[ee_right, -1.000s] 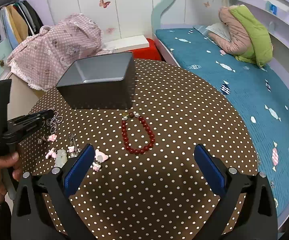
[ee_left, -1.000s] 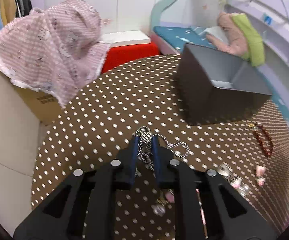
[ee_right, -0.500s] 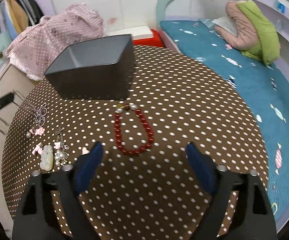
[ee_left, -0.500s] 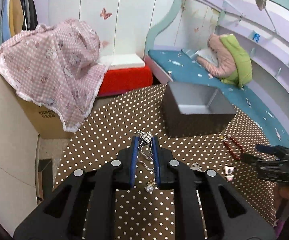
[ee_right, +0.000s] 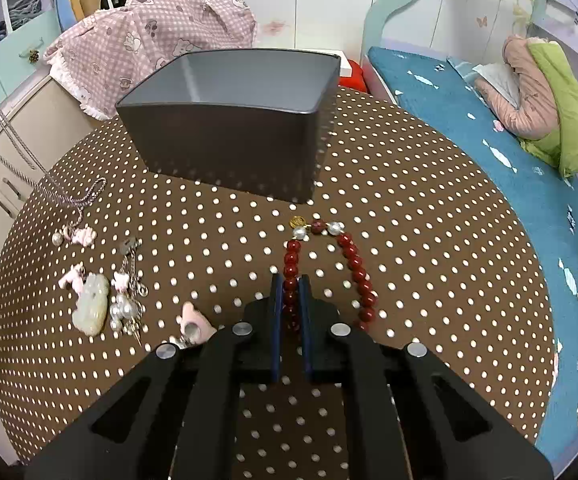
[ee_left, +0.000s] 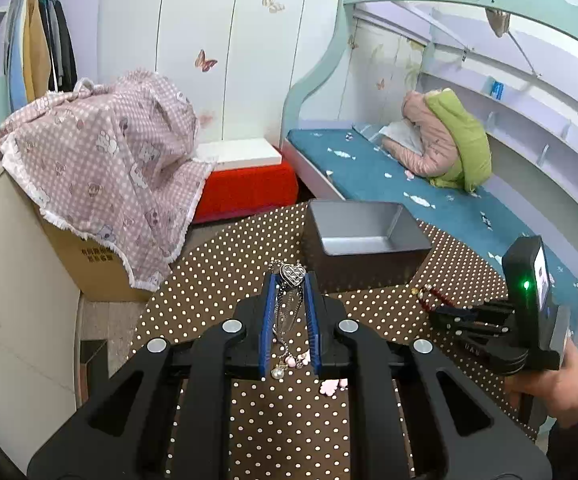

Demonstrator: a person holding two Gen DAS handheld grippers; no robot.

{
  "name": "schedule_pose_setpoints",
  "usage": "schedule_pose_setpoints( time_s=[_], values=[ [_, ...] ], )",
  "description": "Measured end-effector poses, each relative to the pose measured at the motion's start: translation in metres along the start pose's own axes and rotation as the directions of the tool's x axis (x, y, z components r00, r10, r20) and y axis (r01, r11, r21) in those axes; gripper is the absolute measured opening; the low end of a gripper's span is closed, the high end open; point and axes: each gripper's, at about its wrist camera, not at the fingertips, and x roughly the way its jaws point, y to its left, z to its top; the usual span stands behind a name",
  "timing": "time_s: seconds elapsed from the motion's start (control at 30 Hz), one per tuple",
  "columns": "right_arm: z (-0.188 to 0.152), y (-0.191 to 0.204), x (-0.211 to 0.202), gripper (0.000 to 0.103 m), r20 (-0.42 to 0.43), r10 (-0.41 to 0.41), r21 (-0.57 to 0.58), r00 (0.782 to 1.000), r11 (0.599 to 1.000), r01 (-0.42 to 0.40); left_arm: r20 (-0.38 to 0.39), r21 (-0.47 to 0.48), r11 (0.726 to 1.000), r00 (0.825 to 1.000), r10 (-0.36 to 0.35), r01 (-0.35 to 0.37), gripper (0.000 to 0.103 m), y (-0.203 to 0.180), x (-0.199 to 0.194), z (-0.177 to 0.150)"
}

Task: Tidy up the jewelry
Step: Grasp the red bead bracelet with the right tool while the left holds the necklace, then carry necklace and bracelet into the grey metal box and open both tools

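Note:
My left gripper (ee_left: 289, 280) is shut on a silver chain necklace (ee_left: 292, 273) with a heart pendant, held above the table. Its chain hangs down between the fingers to a pearl and pink charms (ee_left: 287, 364). In the right wrist view the same chain (ee_right: 21, 160) slants in from the upper left. My right gripper (ee_right: 289, 280) is low on the table, its jaws closing, pads pressed on the left strand of a red bead bracelet (ee_right: 355, 262). The left wrist view shows that gripper (ee_left: 441, 314) on the bracelet (ee_left: 429, 294). An open grey box (ee_right: 229, 120) stands just beyond.
A pale jade pendant (ee_right: 91, 308), pearl charms (ee_right: 125, 304) and a pink charm (ee_right: 195, 322) lie left of the right gripper on the brown dotted table (ee_right: 429, 200). A bed (ee_right: 489, 140) lies to the right. A pink cloth covers a carton (ee_left: 101, 160) on the left.
The left gripper rose with the necklace, lifting most of the chain off the table. The right gripper sank and went from wide open to shut on the red bracelet.

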Motion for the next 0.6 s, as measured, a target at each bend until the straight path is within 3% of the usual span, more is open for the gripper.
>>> schedule_pose_setpoints(
  time_s=[0.17, 0.6],
  values=[
    [-0.005, -0.013, -0.028, 0.006, 0.053, 0.078, 0.054, 0.996, 0.995, -0.08, 0.04, 0.015, 1.0, 0.999, -0.009, 0.008, 0.014, -0.005, -0.016, 0.011],
    [0.042, 0.0, -0.105, 0.006, 0.198, 0.194, 0.006, 0.961, 0.98, -0.199, 0.154, 0.06, 0.998, 0.987, -0.046, 0.037, 0.014, -0.021, -0.052, 0.049]
  ],
)
